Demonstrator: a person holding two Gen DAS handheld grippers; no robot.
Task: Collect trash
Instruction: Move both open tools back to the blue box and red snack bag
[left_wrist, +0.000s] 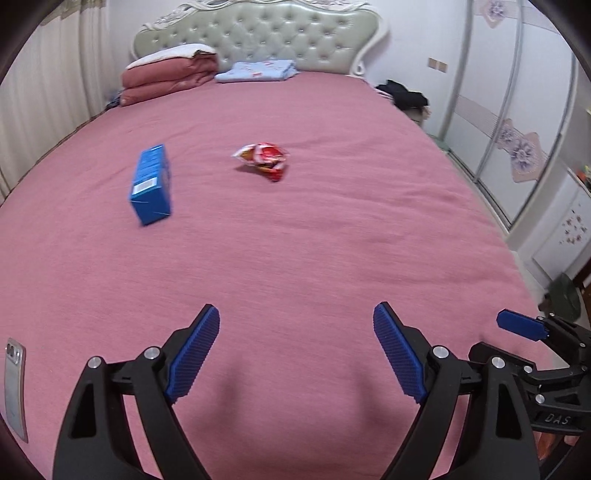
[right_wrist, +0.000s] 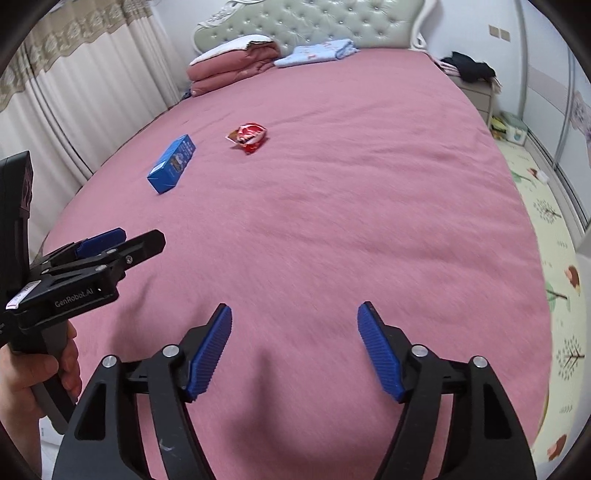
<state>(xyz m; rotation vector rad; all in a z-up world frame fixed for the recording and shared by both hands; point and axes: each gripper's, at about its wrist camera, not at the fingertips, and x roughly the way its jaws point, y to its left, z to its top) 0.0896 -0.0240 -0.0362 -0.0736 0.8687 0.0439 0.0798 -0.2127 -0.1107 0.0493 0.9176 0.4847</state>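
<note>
A blue carton box (left_wrist: 151, 184) lies on the pink bed (left_wrist: 295, 240), left of centre; it also shows in the right wrist view (right_wrist: 172, 164). A crumpled red and white snack wrapper (left_wrist: 263, 160) lies to its right and a little farther back, also in the right wrist view (right_wrist: 248, 136). My left gripper (left_wrist: 295, 314) is open and empty above the bed's near part, well short of both. My right gripper (right_wrist: 294, 312) is open and empty, beside the left one, which shows at the left of its view (right_wrist: 122, 240).
Folded pink quilt (left_wrist: 168, 74) and a light blue folded cloth (left_wrist: 256, 71) lie by the headboard. A phone (left_wrist: 14, 387) lies at the bed's near left edge. A nightstand with dark clothes (right_wrist: 471, 74) and a wardrobe (left_wrist: 517, 129) stand on the right; curtains (right_wrist: 74, 92) hang left.
</note>
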